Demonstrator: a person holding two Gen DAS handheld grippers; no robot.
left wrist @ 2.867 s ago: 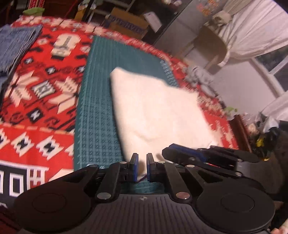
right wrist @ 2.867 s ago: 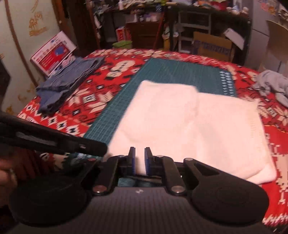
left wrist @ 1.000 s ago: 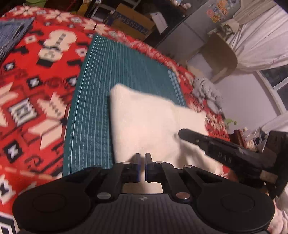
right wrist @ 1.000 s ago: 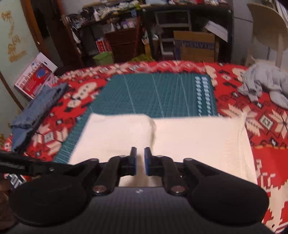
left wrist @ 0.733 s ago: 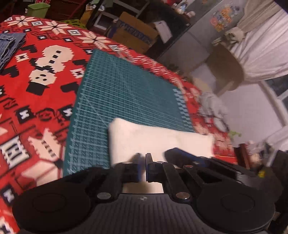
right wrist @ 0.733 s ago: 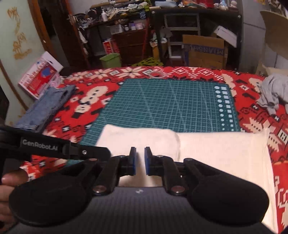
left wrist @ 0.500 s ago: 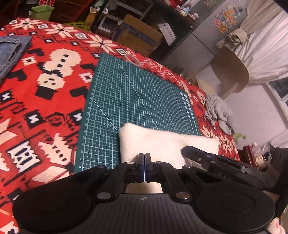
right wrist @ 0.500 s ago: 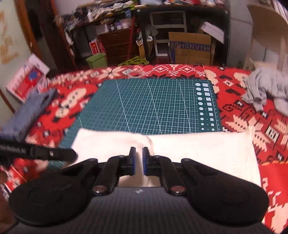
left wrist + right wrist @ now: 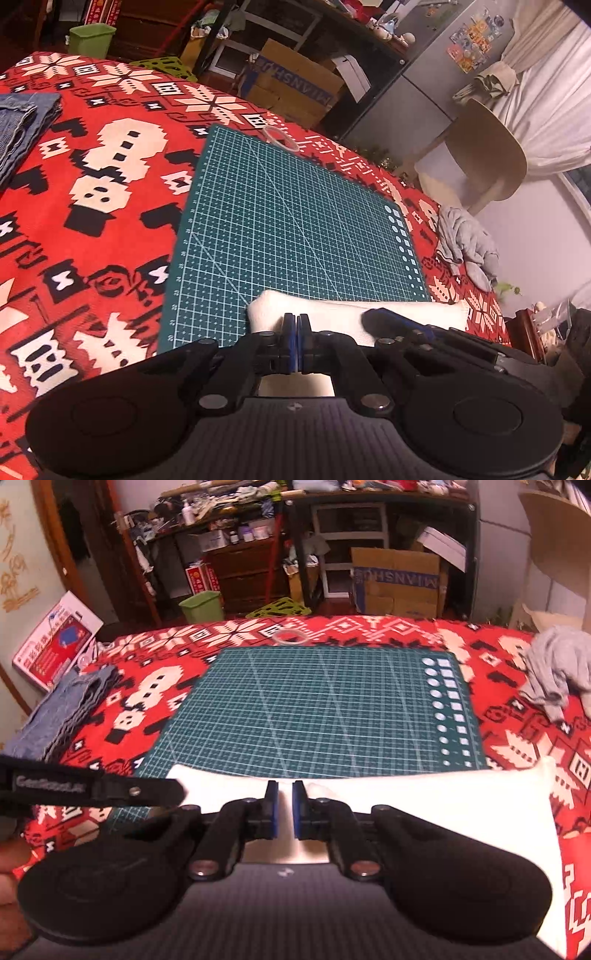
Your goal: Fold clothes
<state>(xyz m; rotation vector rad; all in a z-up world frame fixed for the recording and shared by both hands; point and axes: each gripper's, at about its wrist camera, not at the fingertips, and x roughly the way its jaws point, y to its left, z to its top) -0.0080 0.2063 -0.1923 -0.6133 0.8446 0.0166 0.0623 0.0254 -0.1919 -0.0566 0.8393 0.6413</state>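
Note:
A white cloth point(image 9: 332, 308) point(image 9: 424, 797) lies across the near end of a green cutting mat point(image 9: 288, 221) point(image 9: 314, 709), with a rounded fold along its far side. My left gripper point(image 9: 297, 319) is shut with its pads pressed together on the cloth's left part. In the right wrist view it shows as a black bar point(image 9: 99, 792) at the left. My right gripper point(image 9: 284, 792) is closing on the cloth near its middle. White fabric fills the narrow gap between its jaws and puckers beside them. The right gripper's fingers point(image 9: 384, 319) lie on the cloth just right of my left gripper.
A red patterned blanket point(image 9: 92, 221) covers the surface. Folded denim point(image 9: 18, 129) point(image 9: 62, 712) lies at the left, a crumpled grey garment point(image 9: 465, 243) point(image 9: 557, 672) at the right. A clear ring point(image 9: 290, 637) sits beyond the mat. A chair point(image 9: 480, 162), boxes and shelves stand behind.
Both grippers have drawn back toward the near edge with the white cloth, so more of the green mat is bare. The left jaws have shut and the right jaws have narrowed.

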